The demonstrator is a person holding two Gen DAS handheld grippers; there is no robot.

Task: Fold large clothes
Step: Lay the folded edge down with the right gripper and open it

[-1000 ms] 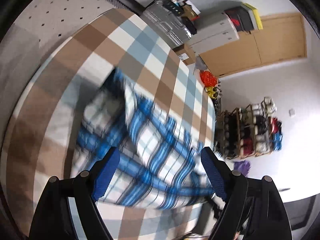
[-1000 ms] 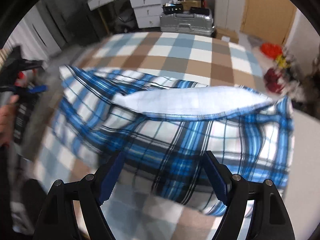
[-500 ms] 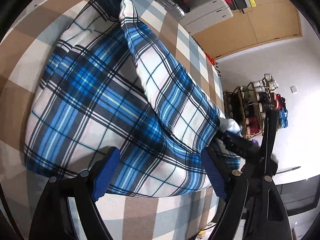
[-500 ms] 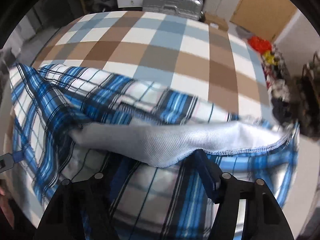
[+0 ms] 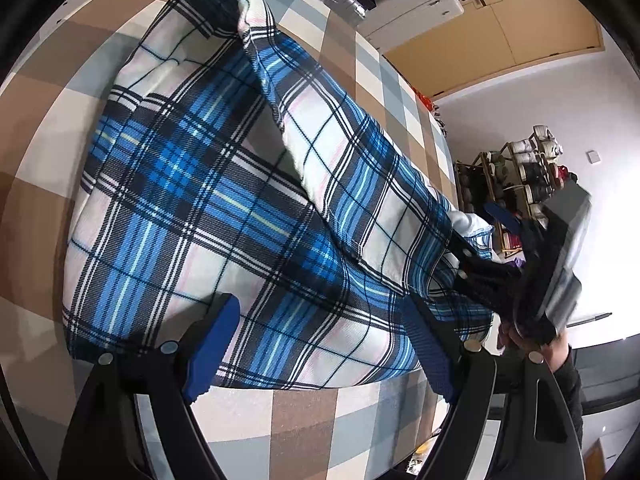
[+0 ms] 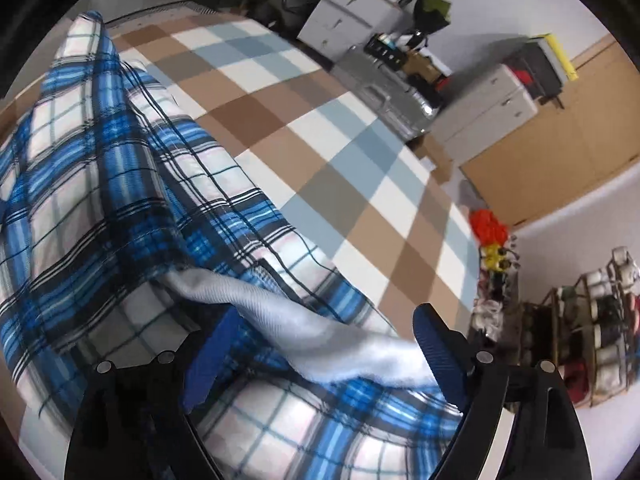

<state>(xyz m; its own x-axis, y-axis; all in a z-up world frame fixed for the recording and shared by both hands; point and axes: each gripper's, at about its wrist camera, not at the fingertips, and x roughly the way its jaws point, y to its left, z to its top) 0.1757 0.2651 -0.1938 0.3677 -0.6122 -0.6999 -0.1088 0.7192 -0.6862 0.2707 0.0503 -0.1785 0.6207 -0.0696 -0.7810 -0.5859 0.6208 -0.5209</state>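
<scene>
A large blue, white and black plaid garment (image 5: 224, 208) lies spread on a checked brown, blue and white bed (image 5: 304, 412). A fold of it runs diagonally, with the pale lining showing at its edge. My left gripper (image 5: 320, 344) is open and empty, just above the garment's near hem. My right gripper (image 6: 320, 356) is open, with the garment's raised pale lining fold (image 6: 304, 328) lying between its fingers. In the left wrist view the right gripper (image 5: 460, 248) reaches in from the right at the garment's right edge.
Beyond the bed stand a silver suitcase (image 6: 388, 96), white drawer units (image 6: 484, 112) and wooden cupboard doors (image 6: 568, 136). A shoe rack (image 5: 516, 184) stands at the right wall. Orange and yellow items (image 6: 488, 232) lie on the floor by the bed's far corner.
My left gripper came down close to the garment's near hem. My right gripper swung to the garment's right edge and pushed under the pale lining fold.
</scene>
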